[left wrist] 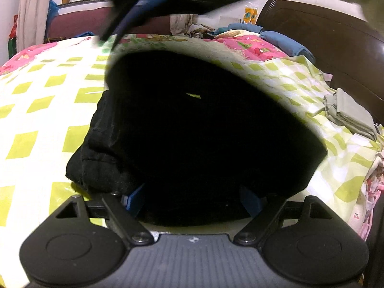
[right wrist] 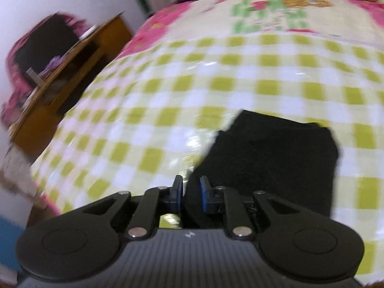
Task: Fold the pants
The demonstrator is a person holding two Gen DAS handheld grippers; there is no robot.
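Observation:
The black pants (left wrist: 192, 124) lie bunched on the green-and-white checked bed cover (left wrist: 48, 110), right in front of my left gripper (left wrist: 192, 200). Its blue-padded fingers (left wrist: 134, 199) stand wide apart, with the black cloth draped over and between them. In the right wrist view my right gripper (right wrist: 191, 192) is nearly closed on an edge of the black pants (right wrist: 271, 158), which hang from it over the checked cover (right wrist: 144, 120). The other gripper (left wrist: 134, 9) shows blurred at the top of the left wrist view.
A dark wooden headboard (left wrist: 324, 36) stands at the right. Folded grey cloth (left wrist: 350, 115) and blue clothes (left wrist: 283, 40) lie by it. A pink cartoon quilt (left wrist: 252, 45) covers the far bed. A wooden desk (right wrist: 67, 72) stands left of the bed.

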